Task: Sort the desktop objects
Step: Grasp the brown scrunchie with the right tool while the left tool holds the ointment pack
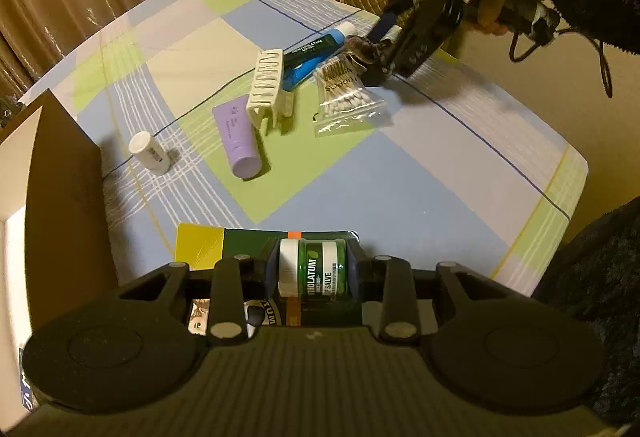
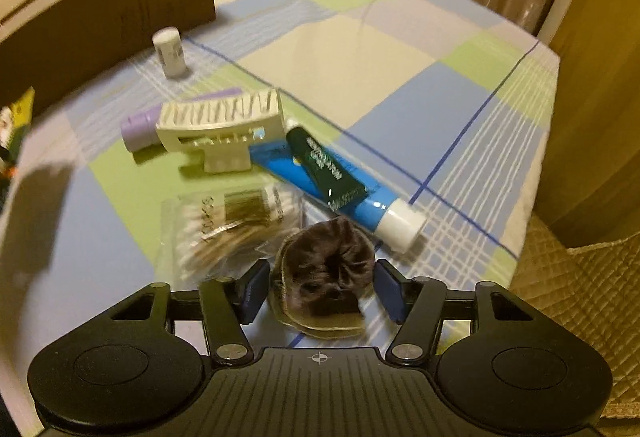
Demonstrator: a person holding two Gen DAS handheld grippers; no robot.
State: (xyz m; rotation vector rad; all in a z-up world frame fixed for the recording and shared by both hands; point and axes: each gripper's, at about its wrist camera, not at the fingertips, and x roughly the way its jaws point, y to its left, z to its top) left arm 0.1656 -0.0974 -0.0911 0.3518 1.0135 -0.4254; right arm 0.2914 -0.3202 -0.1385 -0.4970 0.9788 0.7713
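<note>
Green plastic, the salve jar (image 1: 316,271) on its card is clamped between the left gripper (image 1: 312,273) fingers, ready for the cardboard box (image 1: 60,173) left of the hair clip (image 1: 266,87). Right of that ridged clip, the right gripper (image 2: 318,287) straddles a soft brown scrunchie (image 2: 326,269), fingers apart; closing gently comes next

Dim warm light, fisheye bending, right view blurred
</note>
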